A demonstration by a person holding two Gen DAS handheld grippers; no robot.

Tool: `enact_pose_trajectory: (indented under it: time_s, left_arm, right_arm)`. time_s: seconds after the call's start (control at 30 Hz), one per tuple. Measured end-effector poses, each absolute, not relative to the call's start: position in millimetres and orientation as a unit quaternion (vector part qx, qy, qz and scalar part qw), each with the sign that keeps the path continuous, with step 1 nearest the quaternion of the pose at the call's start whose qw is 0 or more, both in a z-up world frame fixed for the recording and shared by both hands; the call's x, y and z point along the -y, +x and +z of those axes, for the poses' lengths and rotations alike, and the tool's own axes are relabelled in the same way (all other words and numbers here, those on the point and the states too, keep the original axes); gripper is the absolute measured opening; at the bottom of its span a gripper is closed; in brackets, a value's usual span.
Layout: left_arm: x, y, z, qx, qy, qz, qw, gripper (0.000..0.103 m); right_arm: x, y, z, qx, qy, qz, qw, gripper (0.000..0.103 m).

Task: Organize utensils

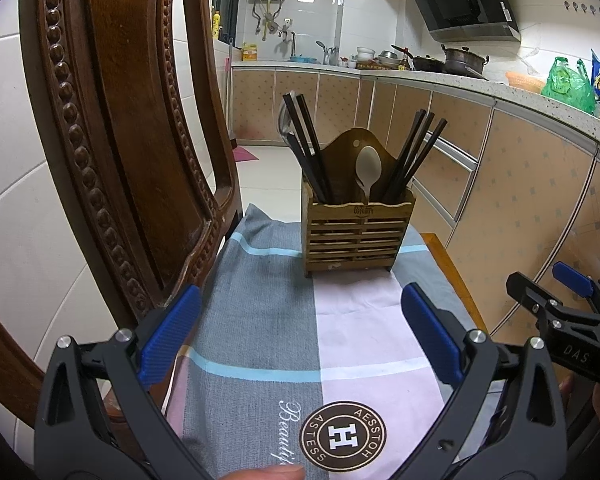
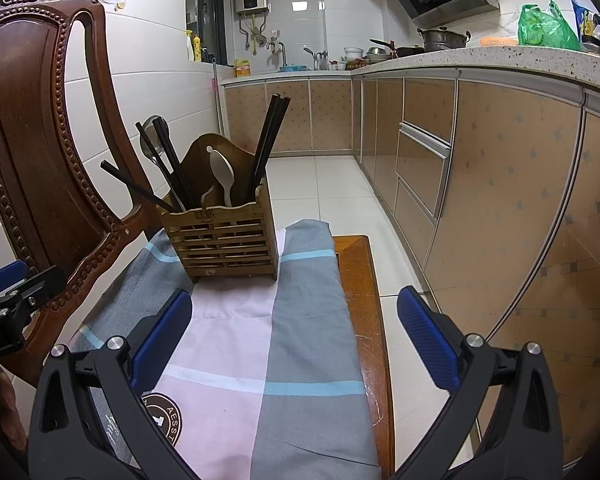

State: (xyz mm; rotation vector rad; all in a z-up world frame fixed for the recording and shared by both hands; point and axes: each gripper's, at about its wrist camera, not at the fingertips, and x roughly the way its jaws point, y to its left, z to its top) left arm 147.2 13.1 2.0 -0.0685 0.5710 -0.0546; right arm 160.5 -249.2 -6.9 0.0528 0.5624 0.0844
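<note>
A slatted wooden utensil holder [image 1: 358, 236] [image 2: 224, 240] stands at the far end of a cloth-covered chair seat. Black chopsticks [image 1: 308, 148] [image 2: 268, 140] lean in its left and right compartments, and a pale spoon [image 1: 368, 170] [image 2: 223, 174] stands in the middle one. A metal spoon [image 2: 150, 140] shows behind the left chopsticks. My left gripper [image 1: 300, 320] is open above the cloth, well short of the holder, with nothing between its fingers. My right gripper [image 2: 296, 320] is also open and empty, nearer the seat's right edge; it appears at the right of the left wrist view [image 1: 548, 292].
A carved wooden chair back [image 1: 112, 140] [image 2: 40, 140] rises close on the left. The checked cloth [image 1: 280, 340] [image 2: 300, 340] covers the seat, whose bare wooden edge [image 2: 360, 280] shows on the right. Kitchen cabinets [image 2: 500, 200] run along the right, with tiled floor between.
</note>
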Motion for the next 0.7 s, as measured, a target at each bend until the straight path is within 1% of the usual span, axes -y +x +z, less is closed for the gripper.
enact_pose_trajectory:
  time_s: [0.7]
  left_arm:
    - [-11.7,144.6,2.4,-0.275,-0.034,-0.020,0.961,0.099]
  right_arm:
    - [251.5,160.0,-8.4,-0.281,0.023,0.041,0.959,0.100]
